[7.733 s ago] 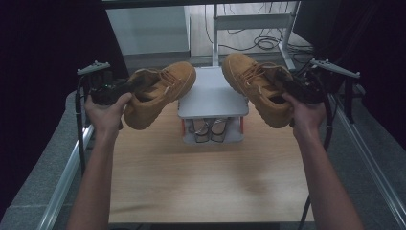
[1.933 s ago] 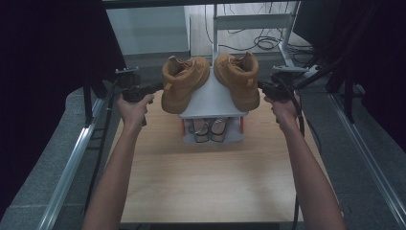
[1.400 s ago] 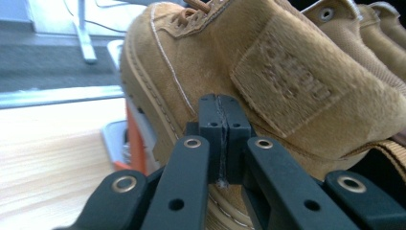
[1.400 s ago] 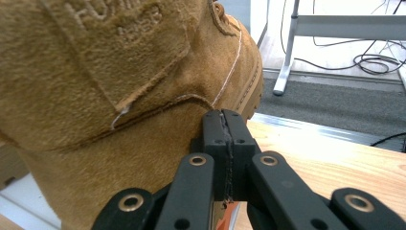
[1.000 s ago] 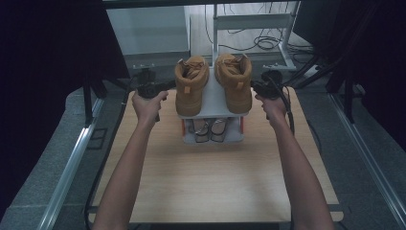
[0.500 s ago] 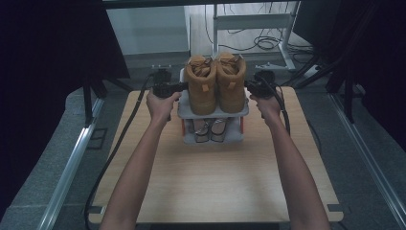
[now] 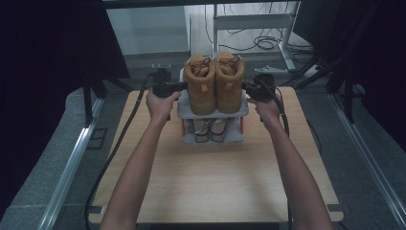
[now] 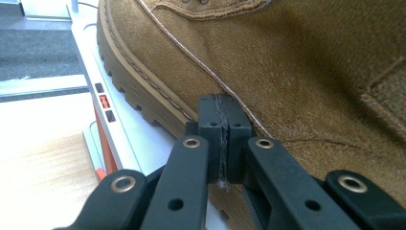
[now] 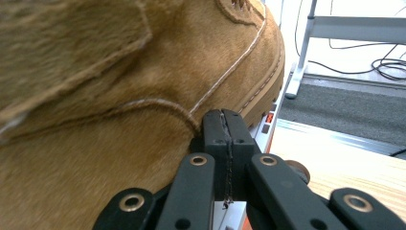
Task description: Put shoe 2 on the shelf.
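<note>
Boots stand side by side on the top shelf of the small rack, at about twelve o'clock on the table, toes pointing away from the person. We find the left boot and the right boot touching or nearly touching along their inner sides.

We see the left gripper with its jaws fully together, nothing between them, tips pressed against the outer side of the left boot just above the sole. The right gripper is likewise closed tight and empty, tips against the outer flank of the right boot. Neither has a grip; both only push.

Risks, in our judgement:
- Pushing high on the soft upper could tip a boot toward the other instead of sliding it.
- Uneven force from nine and three o'clock could drive the pair off the shelf edge or skew them.
- The rack looks light; a hard shove may shift it, or disturb the sandals on the lower shelf.
- Closed tips could slip off the suede and strike the shelf.
</note>
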`<control>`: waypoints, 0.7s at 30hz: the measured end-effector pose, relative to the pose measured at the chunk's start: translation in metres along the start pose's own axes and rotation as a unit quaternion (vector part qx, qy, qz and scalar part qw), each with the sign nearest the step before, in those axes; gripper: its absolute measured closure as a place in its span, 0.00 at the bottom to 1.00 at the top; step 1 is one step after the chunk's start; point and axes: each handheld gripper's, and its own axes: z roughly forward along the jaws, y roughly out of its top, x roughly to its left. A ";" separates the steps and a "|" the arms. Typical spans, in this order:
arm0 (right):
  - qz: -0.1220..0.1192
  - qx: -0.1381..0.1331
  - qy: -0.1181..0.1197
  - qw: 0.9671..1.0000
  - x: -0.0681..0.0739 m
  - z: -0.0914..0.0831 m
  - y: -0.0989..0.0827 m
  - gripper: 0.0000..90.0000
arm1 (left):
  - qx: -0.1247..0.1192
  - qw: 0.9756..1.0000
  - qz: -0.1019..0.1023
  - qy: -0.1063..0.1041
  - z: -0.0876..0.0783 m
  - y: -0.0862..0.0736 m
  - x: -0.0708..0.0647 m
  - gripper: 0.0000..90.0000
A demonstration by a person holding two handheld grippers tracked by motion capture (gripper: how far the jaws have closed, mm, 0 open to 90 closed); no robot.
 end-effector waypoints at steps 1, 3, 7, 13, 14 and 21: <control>-0.002 0.001 0.001 1.000 0.000 -0.001 0.000 1.00 | 0.001 1.000 -0.003 -0.002 0.000 0.000 0.001 0.98; -0.003 0.001 0.001 1.000 0.000 -0.002 -0.001 1.00 | -0.002 1.000 -0.011 -0.006 -0.001 -0.001 0.002 0.98; -0.005 0.001 0.001 1.000 0.000 -0.003 -0.002 1.00 | 0.000 1.000 -0.012 -0.009 -0.002 -0.002 0.003 0.96; -0.004 0.002 0.009 1.000 -0.002 -0.007 -0.004 0.99 | 0.004 1.000 -0.003 -0.013 -0.008 -0.002 0.004 0.92; -0.002 0.001 0.010 1.000 -0.002 -0.008 -0.005 0.99 | 0.004 1.000 -0.003 -0.013 -0.009 -0.002 0.005 0.91; -0.005 -0.010 0.014 1.000 -0.002 -0.023 -0.005 0.99 | -0.006 1.000 0.013 -0.006 -0.025 0.000 0.004 0.89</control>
